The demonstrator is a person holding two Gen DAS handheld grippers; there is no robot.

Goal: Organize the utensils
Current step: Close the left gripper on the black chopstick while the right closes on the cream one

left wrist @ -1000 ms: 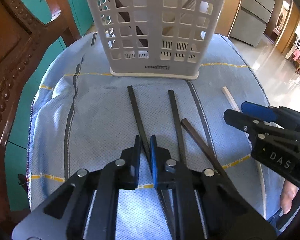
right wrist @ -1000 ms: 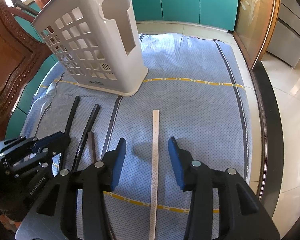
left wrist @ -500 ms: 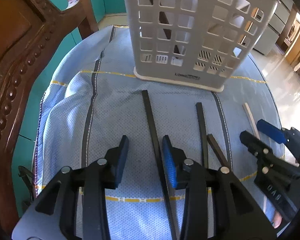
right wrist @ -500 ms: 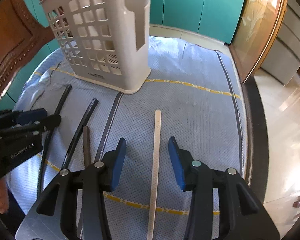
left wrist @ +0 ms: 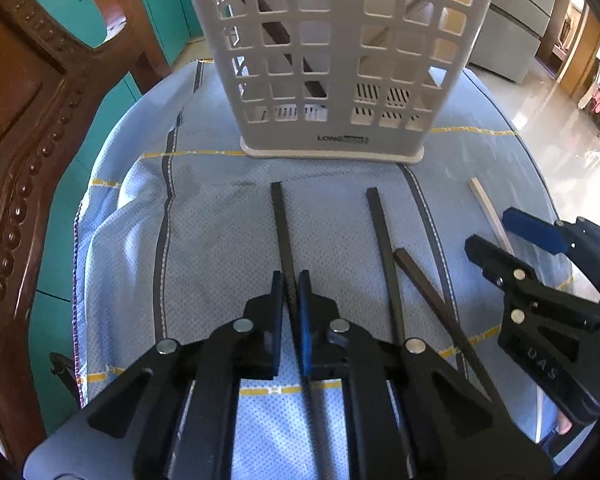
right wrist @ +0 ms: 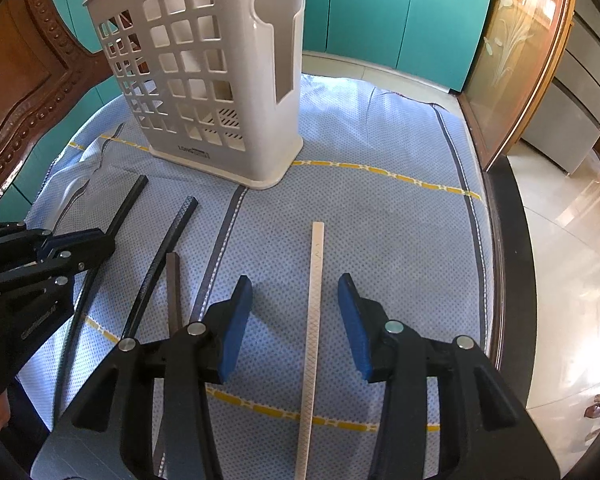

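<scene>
While left gripper (left wrist: pixel 290 286) pinches black chopstick (left wrist: pixel 279 216) — right gripper (right wrist: pixel 296 300) gapes.

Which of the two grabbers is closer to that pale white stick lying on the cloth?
Right. The right gripper is open with the white chopstick lying between its fingers. The left gripper is off to the side, closed on the black chopstick.

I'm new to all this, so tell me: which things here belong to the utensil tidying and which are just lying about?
Part of the job:
- white utensil basket
- black chopstick between the left gripper jaws
- second black chopstick
- brown chopstick
- white chopstick
- right gripper, open

Just there:
- blue cloth
- wooden chair
- teal cabinets
</scene>
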